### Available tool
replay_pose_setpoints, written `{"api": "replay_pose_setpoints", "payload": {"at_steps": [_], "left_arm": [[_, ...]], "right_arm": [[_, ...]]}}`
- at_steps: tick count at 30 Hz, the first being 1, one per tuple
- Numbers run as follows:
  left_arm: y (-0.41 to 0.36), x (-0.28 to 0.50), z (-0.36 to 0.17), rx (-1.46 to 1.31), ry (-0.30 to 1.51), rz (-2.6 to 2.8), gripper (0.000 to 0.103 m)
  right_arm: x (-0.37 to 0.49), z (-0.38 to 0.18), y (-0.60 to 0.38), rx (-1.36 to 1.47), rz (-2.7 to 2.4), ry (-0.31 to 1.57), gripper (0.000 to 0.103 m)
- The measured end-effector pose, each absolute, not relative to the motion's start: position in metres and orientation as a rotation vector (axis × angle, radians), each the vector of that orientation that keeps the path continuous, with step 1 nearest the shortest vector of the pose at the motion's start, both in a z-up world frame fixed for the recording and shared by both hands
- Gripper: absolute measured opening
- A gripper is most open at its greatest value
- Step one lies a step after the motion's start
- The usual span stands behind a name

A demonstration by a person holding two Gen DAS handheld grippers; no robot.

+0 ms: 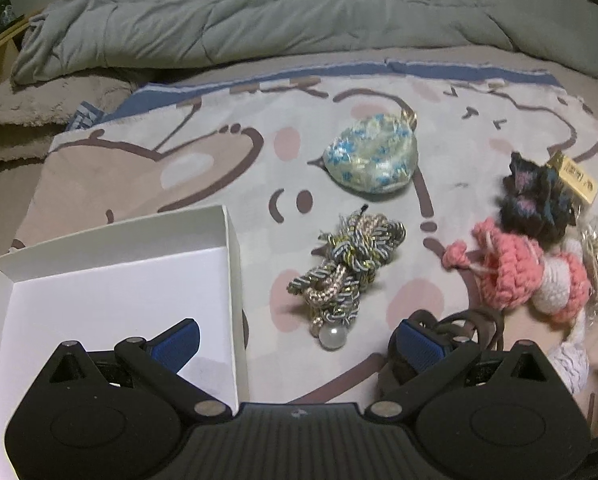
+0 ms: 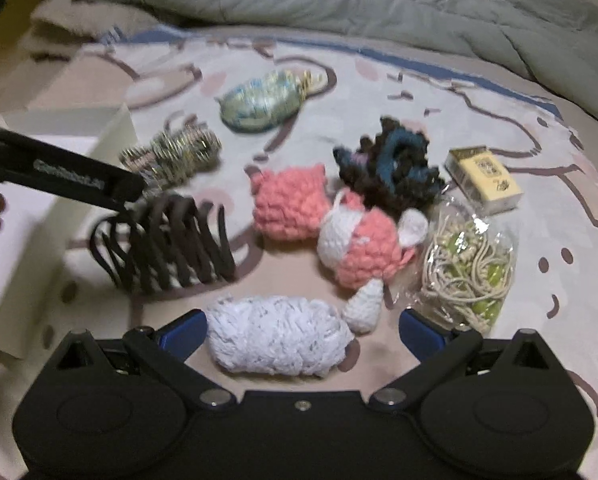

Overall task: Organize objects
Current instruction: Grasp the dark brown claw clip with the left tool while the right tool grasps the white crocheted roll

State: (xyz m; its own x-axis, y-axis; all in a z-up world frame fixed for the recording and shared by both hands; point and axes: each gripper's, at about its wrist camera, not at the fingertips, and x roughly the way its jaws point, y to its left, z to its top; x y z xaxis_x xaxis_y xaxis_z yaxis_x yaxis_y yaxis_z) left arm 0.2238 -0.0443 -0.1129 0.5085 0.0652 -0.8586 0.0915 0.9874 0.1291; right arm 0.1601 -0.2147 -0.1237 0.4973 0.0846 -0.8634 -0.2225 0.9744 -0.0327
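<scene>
So far nothing is sorted: the white box (image 1: 111, 292) at nine o'clock looks empty, and the cord bundle (image 1: 347, 268), pouch (image 1: 373, 158), knitted toys (image 2: 323, 224) and hair ties (image 2: 167, 240) lie loose on the bed. Left claw (image 1: 295, 340) and right claw (image 2: 303, 332) both gape wide, holding nothing.

A bed is covered by a cartoon-printed blanket (image 1: 227, 148), with a grey quilt (image 1: 299, 12) bunched along its far side. Directly on the blanket are found: an open white box (image 1: 99, 280) at the left; a blue-and-cream brocade pouch (image 1: 373, 160); a knotted braided cord with a pearl bead (image 1: 345, 268); a bundle of dark hair ties (image 2: 167, 240); pink crochet pieces (image 2: 327, 224); a dark crochet piece (image 2: 391, 168); a white yarn bundle (image 2: 277, 334); a bag of beaded cord (image 2: 465, 264); a small yellow carton (image 2: 485, 178).
</scene>
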Motion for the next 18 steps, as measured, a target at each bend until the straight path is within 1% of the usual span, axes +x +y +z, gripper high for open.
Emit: {"api": "replay_pose_setpoints", "payload": {"at_steps": [6, 7, 8, 9, 13, 18], "left_arm": [[-0.049, 0.218, -0.113, 0.190, 1.028, -0.059, 0.103], [-0.050, 0.216, -0.112, 0.201, 1.024, -0.068, 0.103], [-0.051, 0.213, -0.111, 0.211, 1.021, -0.081, 0.103], [-0.052, 0.210, -0.109, 0.221, 1.018, -0.095, 0.103], [-0.052, 0.198, -0.105, 0.229, 1.029, -0.152, 0.103], [-0.061, 0.183, -0.103, 0.211, 1.073, -0.251, 0.103]], "right_arm": [[0.170, -0.136, -0.215, -0.079, 0.183, 1.083, 0.102], [0.171, -0.136, -0.216, -0.059, 0.185, 1.095, 0.095], [0.170, -0.136, -0.217, -0.036, 0.199, 1.103, 0.083], [0.169, -0.134, -0.219, -0.011, 0.230, 1.114, 0.077], [0.158, -0.126, -0.219, -0.054, 0.290, 1.114, 0.071], [0.146, -0.114, -0.235, -0.051, 0.295, 1.126, 0.069]]}}
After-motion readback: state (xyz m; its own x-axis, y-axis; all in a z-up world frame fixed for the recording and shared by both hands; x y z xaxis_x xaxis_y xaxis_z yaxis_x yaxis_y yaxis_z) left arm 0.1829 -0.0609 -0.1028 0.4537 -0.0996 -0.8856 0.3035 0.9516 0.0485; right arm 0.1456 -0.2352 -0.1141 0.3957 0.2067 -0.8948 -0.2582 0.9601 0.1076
